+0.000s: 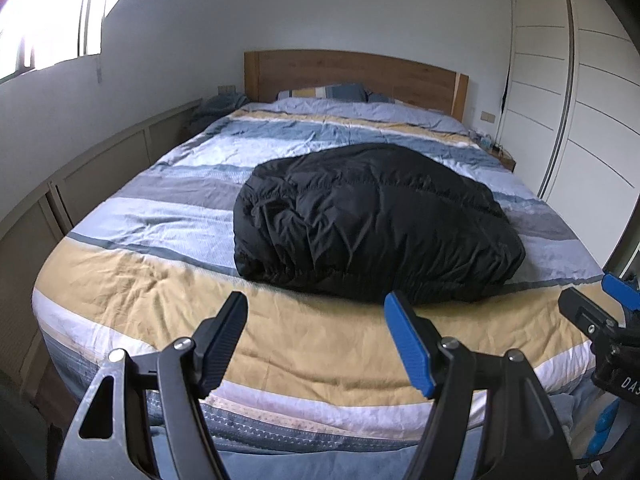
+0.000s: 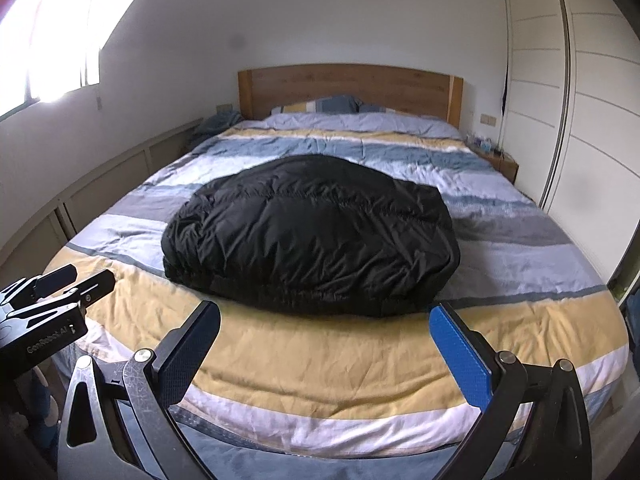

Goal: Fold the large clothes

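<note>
Both my tongs gape empty: left gripper, right gripper. The black puffy jacket lies bundled on the bed, just ahead of my tips. I judge the slick padded fabric may slip or spring back unfolded if I pinch too little.

The left black two-finger gripper, with one black pad and one blue pad, is held with fingers spread wide. The right black two-finger gripper is likewise held spread, level beside it.
</note>
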The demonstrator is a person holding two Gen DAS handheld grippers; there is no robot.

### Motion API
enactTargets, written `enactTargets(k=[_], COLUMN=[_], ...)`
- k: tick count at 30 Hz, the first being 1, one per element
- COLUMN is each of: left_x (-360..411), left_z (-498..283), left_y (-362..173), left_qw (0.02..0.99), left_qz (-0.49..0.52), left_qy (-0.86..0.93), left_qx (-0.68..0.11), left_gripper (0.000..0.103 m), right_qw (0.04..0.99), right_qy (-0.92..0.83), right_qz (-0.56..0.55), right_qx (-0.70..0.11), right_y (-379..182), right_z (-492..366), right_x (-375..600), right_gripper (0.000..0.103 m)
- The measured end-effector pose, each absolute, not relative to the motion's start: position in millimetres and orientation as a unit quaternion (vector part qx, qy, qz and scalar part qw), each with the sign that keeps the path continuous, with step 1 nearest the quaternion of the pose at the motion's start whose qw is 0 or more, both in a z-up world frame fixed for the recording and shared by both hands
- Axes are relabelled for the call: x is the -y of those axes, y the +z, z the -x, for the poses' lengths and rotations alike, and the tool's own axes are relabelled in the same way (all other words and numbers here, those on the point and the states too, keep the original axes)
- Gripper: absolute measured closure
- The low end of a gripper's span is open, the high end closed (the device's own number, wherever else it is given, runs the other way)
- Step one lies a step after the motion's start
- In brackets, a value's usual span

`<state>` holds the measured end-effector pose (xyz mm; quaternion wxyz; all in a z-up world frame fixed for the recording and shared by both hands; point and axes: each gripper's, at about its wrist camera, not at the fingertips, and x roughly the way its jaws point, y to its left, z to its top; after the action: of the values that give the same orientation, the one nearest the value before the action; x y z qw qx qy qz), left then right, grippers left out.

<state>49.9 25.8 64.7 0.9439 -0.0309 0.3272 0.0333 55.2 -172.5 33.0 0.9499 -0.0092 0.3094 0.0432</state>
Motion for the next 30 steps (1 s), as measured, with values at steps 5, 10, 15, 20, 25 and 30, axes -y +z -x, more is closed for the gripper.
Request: enactTargets(k=[5,10,15,20,25,30], left_x=[-24.0,-23.4,-22.7,-22.4,-21.1,-20.3], left_z=[-65.6,-79.2,-90.4,-97.8,-102.5,-103.7], left_y=[50.7,37.1,27.3,21.8,18.7,18.7], left_qw=[0.937,0.93,0.925,0.921,0.918,0.918], left_qz=[0.026,0.023,0.019,0.017,0.014,0.012], left_qy=[0.031,0.032,0.033,0.035,0.035,0.034], left_qx=[-0.346,-0.365,-0.379,-0.388,-0.394,-0.395], left_gripper=[0.033,0.033,0.033,0.033,0.033,0.033], right_qw=[0.943,0.934,0.929,0.925,0.923,0.923], right_qy=[0.043,0.045,0.042,0.038,0.036,0.033], right_qz=[0.003,-0.002,-0.008,-0.014,-0.019,-0.024], right_qx=[-0.331,-0.353,-0.368,-0.378,-0.383,-0.383], right_y=[17.2,0.4,-12.1,-21.3,-25.9,-27.5], right_z=[-72.8,-87.7,-99.4,-107.8,-111.6,-112.8], right_x=[174.9,176.6,180.1,184.8,188.3,192.5], right_gripper=[0.0,0.0,0.0,0.0,0.0,0.0])
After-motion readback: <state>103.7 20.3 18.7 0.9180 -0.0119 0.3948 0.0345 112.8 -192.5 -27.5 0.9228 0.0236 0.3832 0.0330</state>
